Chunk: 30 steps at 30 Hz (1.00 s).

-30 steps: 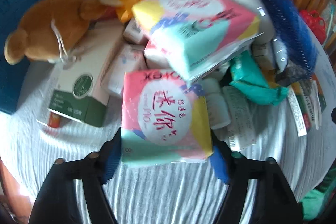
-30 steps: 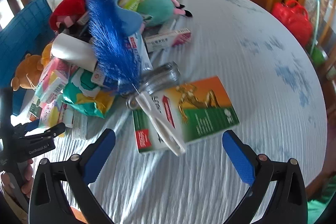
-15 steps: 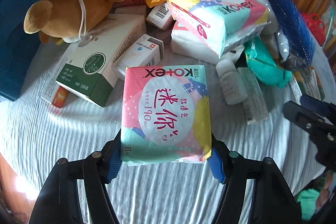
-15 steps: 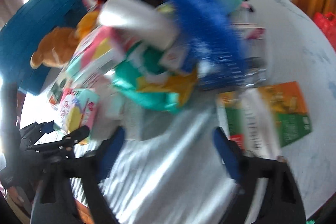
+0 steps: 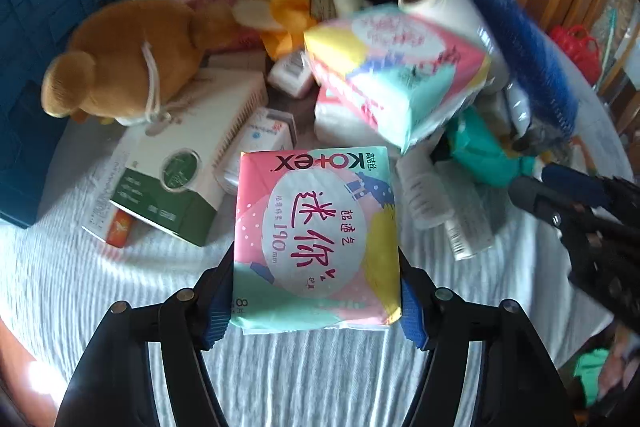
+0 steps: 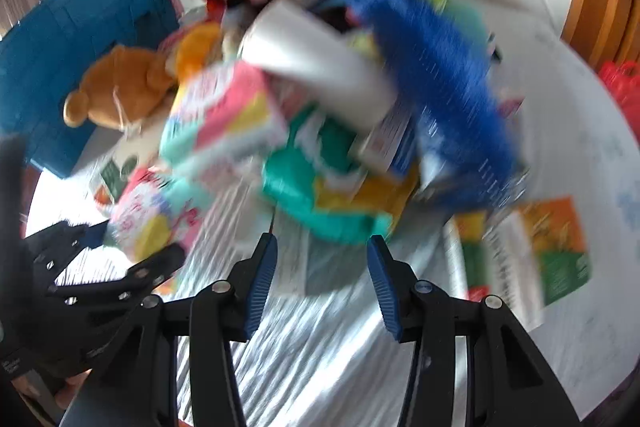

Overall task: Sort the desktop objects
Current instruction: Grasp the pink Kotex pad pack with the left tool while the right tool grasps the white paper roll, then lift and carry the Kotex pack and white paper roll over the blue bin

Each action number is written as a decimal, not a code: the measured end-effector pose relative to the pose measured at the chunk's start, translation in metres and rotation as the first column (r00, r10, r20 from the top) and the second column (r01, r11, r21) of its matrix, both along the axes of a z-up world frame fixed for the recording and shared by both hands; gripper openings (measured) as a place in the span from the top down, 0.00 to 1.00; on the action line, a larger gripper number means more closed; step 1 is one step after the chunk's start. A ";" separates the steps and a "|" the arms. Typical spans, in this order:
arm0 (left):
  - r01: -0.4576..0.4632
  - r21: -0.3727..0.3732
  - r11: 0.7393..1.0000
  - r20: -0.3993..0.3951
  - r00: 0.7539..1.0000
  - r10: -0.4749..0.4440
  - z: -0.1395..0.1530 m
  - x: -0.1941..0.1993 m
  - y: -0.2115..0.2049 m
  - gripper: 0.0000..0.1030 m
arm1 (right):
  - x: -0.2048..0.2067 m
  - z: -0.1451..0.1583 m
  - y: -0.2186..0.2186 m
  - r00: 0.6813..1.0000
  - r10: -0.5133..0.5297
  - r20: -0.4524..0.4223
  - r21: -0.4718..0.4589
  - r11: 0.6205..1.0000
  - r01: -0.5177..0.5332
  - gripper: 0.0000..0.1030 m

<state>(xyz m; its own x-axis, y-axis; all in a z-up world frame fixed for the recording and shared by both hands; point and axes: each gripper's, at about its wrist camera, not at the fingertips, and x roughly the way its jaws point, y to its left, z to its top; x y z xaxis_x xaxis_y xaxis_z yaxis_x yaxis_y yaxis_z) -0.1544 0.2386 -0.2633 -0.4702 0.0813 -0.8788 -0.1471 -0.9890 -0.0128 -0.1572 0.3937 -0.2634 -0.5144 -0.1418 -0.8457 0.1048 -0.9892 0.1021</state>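
While left gripper [image 5: 316, 291] jaws clamp the pad packet [image 5: 316, 239] sides, soft, light, crushable; right gripper [image 6: 320, 283] jaws closing, empty.

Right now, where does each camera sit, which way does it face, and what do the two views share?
Left wrist: on the left gripper, looking steeply down at the Kotex pack clamped between its pads; the right gripper enters at right.
Right wrist: on the right gripper, tilted down at the blurred pile; its jaws, just closing, hold nothing; the left gripper shows at left.
Shared: brown plush bear, blue duster, blue crate.
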 end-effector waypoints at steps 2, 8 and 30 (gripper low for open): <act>-0.018 0.004 1.000 -0.042 0.999 0.018 0.018 -0.002 -0.003 0.35 | -0.005 0.013 0.005 1.000 -0.011 -0.024 0.009 1.000 0.011 0.55; -0.127 -0.011 0.992 -0.132 0.983 0.124 0.059 -0.012 -0.007 0.35 | -0.033 0.036 0.012 0.994 0.081 -0.072 0.016 0.997 -0.080 0.55; -0.606 -0.075 0.792 -0.103 0.794 0.599 0.047 -0.061 0.071 0.35 | -0.131 0.006 0.009 0.730 0.684 -0.010 0.022 0.730 -0.683 0.52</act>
